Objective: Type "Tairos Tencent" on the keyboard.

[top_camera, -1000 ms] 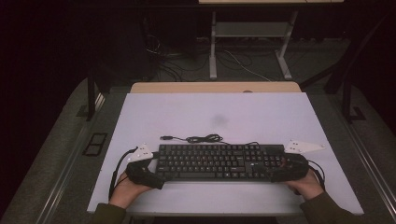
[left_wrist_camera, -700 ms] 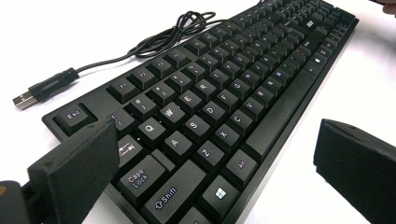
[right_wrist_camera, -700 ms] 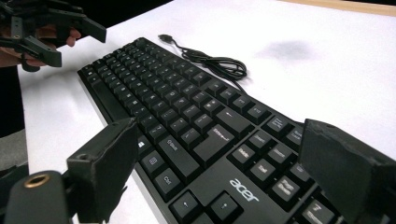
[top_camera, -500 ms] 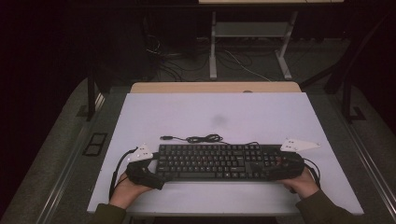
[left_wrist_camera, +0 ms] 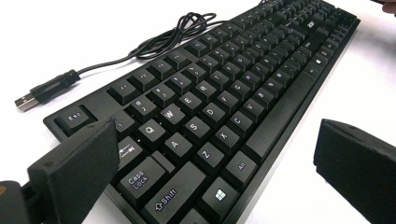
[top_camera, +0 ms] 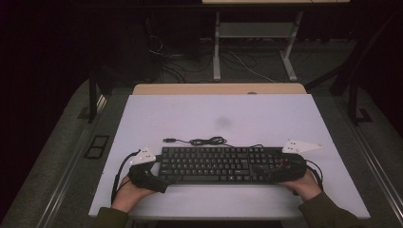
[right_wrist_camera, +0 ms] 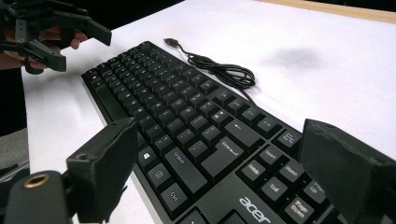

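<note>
- High view: a black keyboard [top_camera: 223,164] lies flat on the white counter [top_camera: 218,118], near its front edge, long side running left to right. Its cable [top_camera: 204,141] curls loosely just behind it, the plug lying free. The left gripper [top_camera: 151,176] sits at the keyboard's left end and the right gripper [top_camera: 280,175] at its right end; from up here I cannot tell how the jaws stand.
- Left gripper view: the jaws stand wide apart and hold nothing. One reaches over the Tab and Caps Lock corner of the keyboard [left_wrist_camera: 205,107], the other hangs past the front edge over bare counter. This view shows the USB plug [left_wrist_camera: 28,100] and the key legends, which are too small to read from above.
- Right gripper view: these jaws are also apart and empty, straddling the keyboard [right_wrist_camera: 187,121] at its number-pad end. Farther off, the left gripper [right_wrist_camera: 70,37] shows with its jaws spread.
- Handling, as I judge it: the keyboard is likely light, rigid plastic. The keys give under pressure, so grip the short end edges of the frame, one gripper per end, and lift level. The trailing cable will drag.
</note>
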The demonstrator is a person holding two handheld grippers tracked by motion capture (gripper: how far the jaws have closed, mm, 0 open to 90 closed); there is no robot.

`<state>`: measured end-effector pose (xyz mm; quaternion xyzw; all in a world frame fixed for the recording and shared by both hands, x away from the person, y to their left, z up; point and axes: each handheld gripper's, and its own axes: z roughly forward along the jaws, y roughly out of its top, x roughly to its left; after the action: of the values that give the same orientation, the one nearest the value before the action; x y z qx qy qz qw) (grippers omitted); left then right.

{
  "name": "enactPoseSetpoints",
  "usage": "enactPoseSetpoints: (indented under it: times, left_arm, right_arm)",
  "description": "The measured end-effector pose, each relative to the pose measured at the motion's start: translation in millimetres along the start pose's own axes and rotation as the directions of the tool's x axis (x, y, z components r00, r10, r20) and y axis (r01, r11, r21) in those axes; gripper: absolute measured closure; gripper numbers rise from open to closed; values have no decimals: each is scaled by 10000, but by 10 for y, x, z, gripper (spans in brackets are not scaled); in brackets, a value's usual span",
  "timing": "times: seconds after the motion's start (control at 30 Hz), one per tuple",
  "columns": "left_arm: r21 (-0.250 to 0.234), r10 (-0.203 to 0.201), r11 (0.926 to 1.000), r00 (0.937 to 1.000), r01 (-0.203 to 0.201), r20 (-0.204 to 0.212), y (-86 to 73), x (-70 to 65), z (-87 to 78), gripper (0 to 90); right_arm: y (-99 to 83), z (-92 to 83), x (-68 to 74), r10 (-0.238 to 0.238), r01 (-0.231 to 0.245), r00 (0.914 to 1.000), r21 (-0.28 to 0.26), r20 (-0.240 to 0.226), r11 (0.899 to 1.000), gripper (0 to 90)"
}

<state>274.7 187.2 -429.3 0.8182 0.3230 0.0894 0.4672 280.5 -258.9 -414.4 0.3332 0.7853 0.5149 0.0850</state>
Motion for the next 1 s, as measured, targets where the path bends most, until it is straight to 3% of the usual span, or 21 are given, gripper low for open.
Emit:
enactPoseSetpoints:
  times: [1.0]
  left_arm:
    - [-6,125,9999,9999,-126,-80,0,-17,6,0]
  right_arm:
    - [93,276,97,-186,199,9989,304,-429,9993,119]
